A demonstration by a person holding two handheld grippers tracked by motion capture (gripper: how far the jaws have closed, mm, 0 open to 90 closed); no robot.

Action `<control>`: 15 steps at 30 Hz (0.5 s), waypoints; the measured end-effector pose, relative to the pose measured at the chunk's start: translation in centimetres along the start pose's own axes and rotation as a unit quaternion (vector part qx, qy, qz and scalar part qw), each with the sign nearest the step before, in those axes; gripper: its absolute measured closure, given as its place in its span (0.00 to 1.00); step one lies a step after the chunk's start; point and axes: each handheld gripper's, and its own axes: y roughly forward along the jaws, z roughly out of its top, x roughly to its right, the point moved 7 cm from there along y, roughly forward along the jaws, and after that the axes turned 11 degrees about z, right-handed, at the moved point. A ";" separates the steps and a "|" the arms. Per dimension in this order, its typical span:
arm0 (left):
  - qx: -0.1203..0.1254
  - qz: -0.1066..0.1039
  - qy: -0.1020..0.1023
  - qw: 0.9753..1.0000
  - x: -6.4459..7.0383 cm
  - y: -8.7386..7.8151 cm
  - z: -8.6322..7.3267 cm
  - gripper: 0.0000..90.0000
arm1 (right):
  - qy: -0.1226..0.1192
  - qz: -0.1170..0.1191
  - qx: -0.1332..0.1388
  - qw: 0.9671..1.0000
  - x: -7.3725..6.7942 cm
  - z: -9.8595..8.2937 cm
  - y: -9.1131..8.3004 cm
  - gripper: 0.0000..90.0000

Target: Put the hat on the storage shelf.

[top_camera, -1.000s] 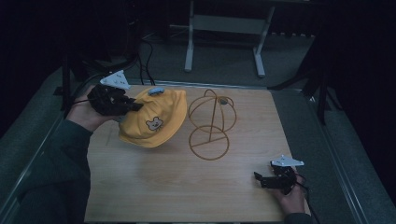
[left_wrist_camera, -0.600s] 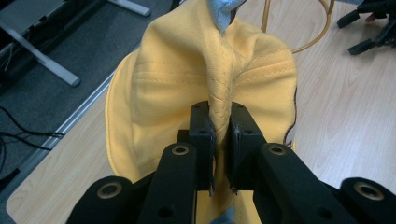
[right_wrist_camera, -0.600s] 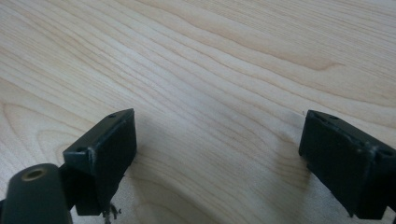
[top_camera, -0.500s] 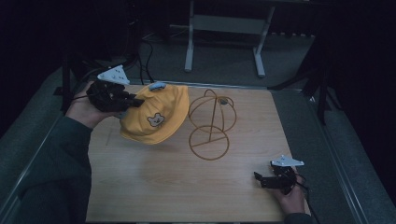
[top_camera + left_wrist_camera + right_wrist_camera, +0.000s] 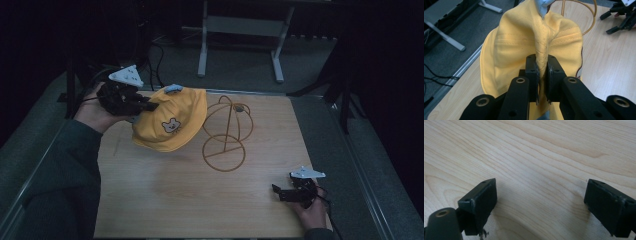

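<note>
At the left of the high view we hold the left gripper (image 5: 131,102) near the table's ten o'clock corner, its jaws pinching a fold of the yellow hat (image 5: 170,120); in the left gripper view that fold (image 5: 541,60) runs straight up between the two black pads toward twelve o'clock, with the crown spreading wide on either side. The hat hangs from this grip, lifted clear of the wooden table (image 5: 165,200), its brim drooping toward five o'clock and the little bear patch (image 5: 171,125) facing us. Just beside it, at about three o'clock from the hat, stands the wire stand (image 5: 226,131), upright on its round base ring, the arched loops on top level with the hat's crown; hat and wire look close but we cannot tell if they touch. So we judge that the coming move turns on this: the stand lies to the right of the held hat, and the left hand is by far the nearer one. Far off at the table's five o'clock corner the right gripper (image 5: 286,191) rests low over bare wood, jaws spread wide and holding nothing.
</note>
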 end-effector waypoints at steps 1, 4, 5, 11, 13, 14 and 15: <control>0.008 -0.011 0.014 1.000 0.2 -0.1 0.2 0.91 | 0.000 0.000 0.000 1.000 0.0 0.0 0.0 0.12; 0.015 -0.020 0.025 0.999 0.4 -0.1 0.6 0.91 | 0.000 0.000 0.000 1.000 0.0 0.0 0.0 0.12; 0.016 -0.022 0.028 0.999 0.4 -0.1 0.7 0.91 | 0.000 0.000 0.000 1.000 0.0 0.0 0.0 0.12; 0.020 -0.030 0.044 0.998 0.7 -0.1 1.6 0.91 | 0.000 0.000 0.000 1.000 0.0 0.0 0.0 0.12; 0.027 -0.035 0.047 0.998 0.8 0.0 1.9 0.91 | 0.000 0.000 0.000 1.000 0.0 0.0 0.0 0.12; 0.029 -0.037 0.047 0.998 0.8 0.0 1.9 0.91 | 0.000 0.000 0.000 1.000 0.0 0.0 0.0 0.12; 0.031 -0.040 0.047 0.998 0.9 0.0 2.0 0.91 | 0.000 0.000 0.000 1.000 0.0 0.0 0.0 0.12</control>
